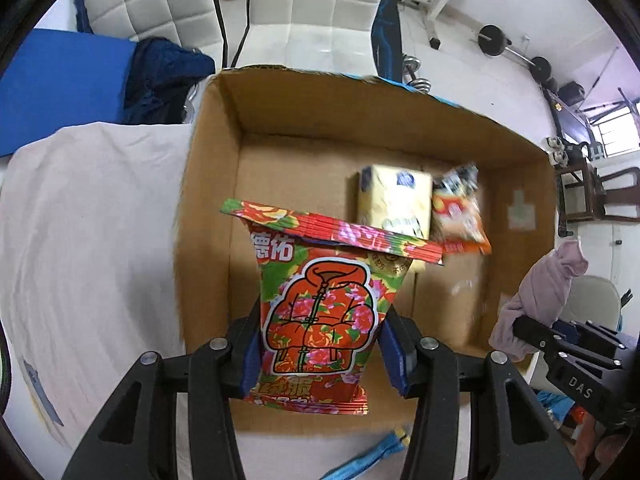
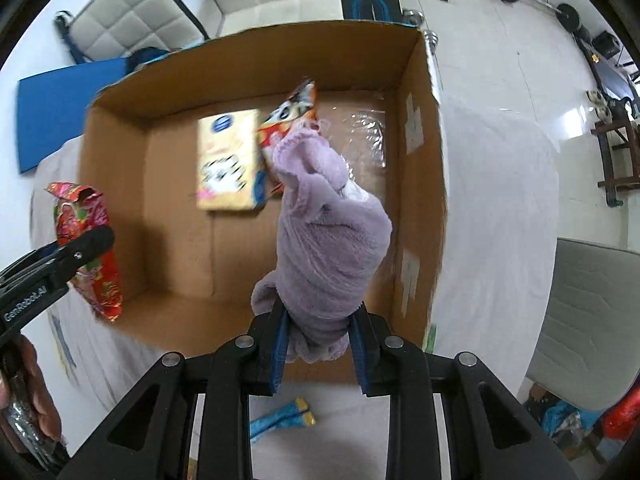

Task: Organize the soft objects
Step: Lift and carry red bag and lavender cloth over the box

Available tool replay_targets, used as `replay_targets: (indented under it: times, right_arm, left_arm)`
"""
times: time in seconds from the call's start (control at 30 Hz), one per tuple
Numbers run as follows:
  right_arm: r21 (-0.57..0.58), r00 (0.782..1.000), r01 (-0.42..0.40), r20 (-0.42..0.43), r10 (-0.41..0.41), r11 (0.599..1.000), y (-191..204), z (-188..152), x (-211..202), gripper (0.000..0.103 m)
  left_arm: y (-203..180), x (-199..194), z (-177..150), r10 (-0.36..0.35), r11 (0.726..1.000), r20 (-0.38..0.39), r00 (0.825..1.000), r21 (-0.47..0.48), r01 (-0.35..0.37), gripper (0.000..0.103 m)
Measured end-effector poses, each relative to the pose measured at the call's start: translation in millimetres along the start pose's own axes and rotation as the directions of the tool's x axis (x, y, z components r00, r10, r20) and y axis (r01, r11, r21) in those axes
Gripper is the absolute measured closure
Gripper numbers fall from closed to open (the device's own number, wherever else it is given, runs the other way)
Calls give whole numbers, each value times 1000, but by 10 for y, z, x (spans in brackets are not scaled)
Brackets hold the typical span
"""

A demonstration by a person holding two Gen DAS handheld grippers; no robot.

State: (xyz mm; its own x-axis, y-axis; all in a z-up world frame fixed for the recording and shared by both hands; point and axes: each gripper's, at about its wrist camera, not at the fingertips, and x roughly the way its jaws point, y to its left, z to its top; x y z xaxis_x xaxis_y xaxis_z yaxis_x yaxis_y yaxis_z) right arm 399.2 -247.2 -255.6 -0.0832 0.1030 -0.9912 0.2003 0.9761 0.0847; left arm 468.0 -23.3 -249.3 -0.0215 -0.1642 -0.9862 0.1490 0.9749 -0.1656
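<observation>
Above the cardboard box [image 1: 208, 184], my left tool [image 1: 316, 344] clamps a floral snack bag [image 1: 320, 312]; my right tool [image 2: 320, 340] grips a lilac cloth [image 2: 328, 240]. Two packets already lie inside; both held items and a blue wrapper [image 2: 280, 420] remain, I judge.

Glossy foil floral packet [image 1: 316, 312], fuzzy lilac cloth [image 2: 328, 240], matt corrugated cardboard box [image 1: 360, 116].

orange snack bag [image 1: 460, 208] blurred, blue wrapper [image 1: 372, 456] cut off

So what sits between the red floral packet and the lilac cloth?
Bare cardboard box floor separates the red floral packet from the lilac cloth, in the right wrist view.
</observation>
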Motion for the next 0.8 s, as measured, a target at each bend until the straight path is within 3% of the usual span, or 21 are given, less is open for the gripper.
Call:
replay_targets:
  times: [0.3,0.6,0.7,0.8]
  right_arm:
    - [-18,988,148,-40,-149,989,76,670,391,74]
    - [-22,973,226,-53,-227,974,60,927,503,73]
    - [-23,971,232,-56,-233,973,49,968,489,68]
    - [-27,972,224,-61,-225,974,61,953,463,60]
  left_arm:
    - [-33,482,503,1,1000,-82,997,8,-1,56]
    - [-129,829,727,30,999,-120,992,43,-25,55]
    - [-140,852,770,63,997,-125,990,45,-57,55]
    - [-123,828,804,45,999,-136,990,23,-43,47]
